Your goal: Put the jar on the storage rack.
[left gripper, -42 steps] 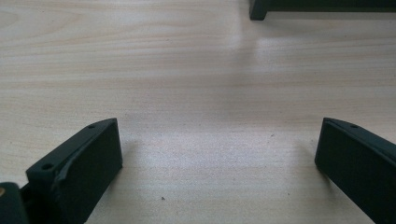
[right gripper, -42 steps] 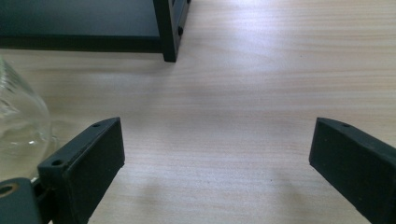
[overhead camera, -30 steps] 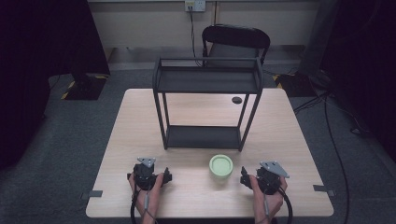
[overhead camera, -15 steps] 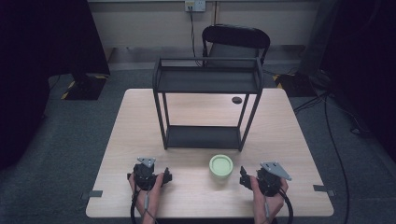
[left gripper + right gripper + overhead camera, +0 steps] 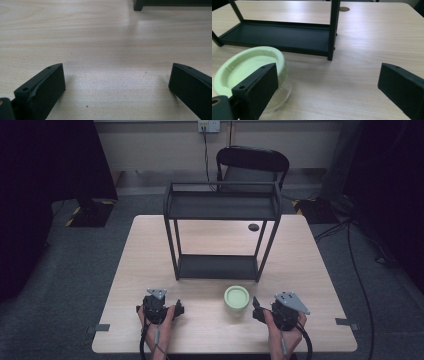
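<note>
Barely any change over the last second: right claw nudged slightly left toward the green-lidded container at near-centre of the table, both claws wide and empty, left claw parked, so grasp not started.

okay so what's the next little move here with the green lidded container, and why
Probably shift the right gripper sideways toward the container until the green lid sits between its fingers. In the right gripper view the fingers are spread wide, but the container lies off beside one of them, not in the gap. The left gripper is open over bare table, farther away.
</note>
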The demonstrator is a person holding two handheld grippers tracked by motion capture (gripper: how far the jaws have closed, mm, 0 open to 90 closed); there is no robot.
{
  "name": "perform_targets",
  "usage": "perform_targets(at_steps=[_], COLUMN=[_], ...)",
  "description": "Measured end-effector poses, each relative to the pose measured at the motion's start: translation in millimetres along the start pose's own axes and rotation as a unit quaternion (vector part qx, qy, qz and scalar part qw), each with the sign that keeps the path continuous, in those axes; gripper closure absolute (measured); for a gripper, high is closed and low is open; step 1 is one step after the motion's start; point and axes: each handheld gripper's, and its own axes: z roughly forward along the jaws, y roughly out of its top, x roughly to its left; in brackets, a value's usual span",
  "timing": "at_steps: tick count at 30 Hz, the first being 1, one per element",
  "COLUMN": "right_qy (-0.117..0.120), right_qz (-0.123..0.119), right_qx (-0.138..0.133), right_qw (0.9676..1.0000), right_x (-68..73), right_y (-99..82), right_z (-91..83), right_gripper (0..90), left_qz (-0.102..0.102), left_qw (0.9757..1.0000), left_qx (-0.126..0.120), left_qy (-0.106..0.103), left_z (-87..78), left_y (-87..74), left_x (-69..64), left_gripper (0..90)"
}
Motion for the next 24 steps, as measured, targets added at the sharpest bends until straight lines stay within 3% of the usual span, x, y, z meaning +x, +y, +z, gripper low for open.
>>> perform_targets(at_steps=[14, 24], right_qy=[0.040, 0.067], right_qz=[-0.022, -0.044], right_qx=[-0.013, -0.029], right_qw=[0.9989, 0.9963], right_x=[18.1, 38.6], right_y=[5.2, 8.7], right_z=[-1.3, 2.2], right_gripper=[1.2, 1.2], left_qz=[0.000, 0.000], left_qw=[1.0000, 1.0000], left_qx=[0.000, 0.000], left_qy=[0.000, 0.000], left_z=[0.0, 0.0], left_y=[0.0, 0.0], left_x=[0.0, 0.0], left_gripper=[0.2, 0.2])
